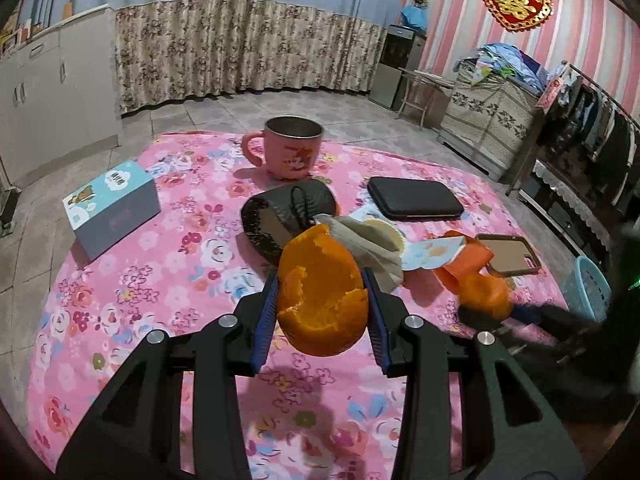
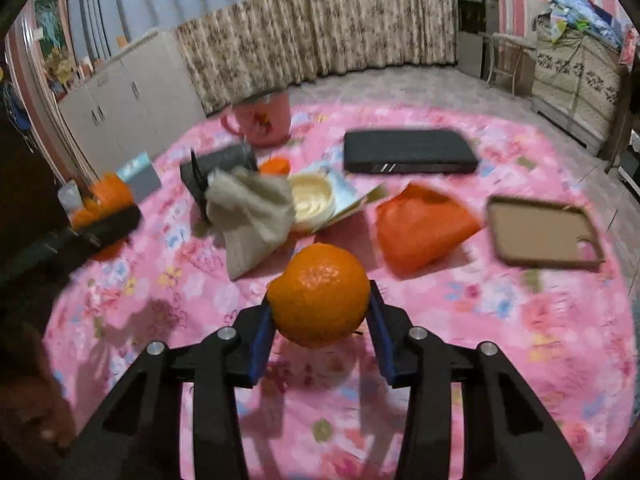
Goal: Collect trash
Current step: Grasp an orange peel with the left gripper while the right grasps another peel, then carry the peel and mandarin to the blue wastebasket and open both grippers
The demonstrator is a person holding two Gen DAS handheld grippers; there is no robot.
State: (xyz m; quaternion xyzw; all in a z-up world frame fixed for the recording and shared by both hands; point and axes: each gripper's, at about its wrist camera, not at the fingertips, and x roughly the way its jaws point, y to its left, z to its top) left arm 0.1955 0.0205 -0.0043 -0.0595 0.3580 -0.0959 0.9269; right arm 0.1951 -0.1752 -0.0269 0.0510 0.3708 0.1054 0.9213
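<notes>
though right view blurred, right gripper [image 2: 320, 312] clamps orange peel [image 2: 318, 294]; left gripper [image 1: 322, 292] clamps peel shell [image 1: 322, 288].

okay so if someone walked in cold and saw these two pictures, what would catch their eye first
Orange peel: the left gripper clamps a torn peel half, the right gripper a rounder peel piece. Both hang over a pink floral cloth, with a pink mug at its far edge.
</notes>
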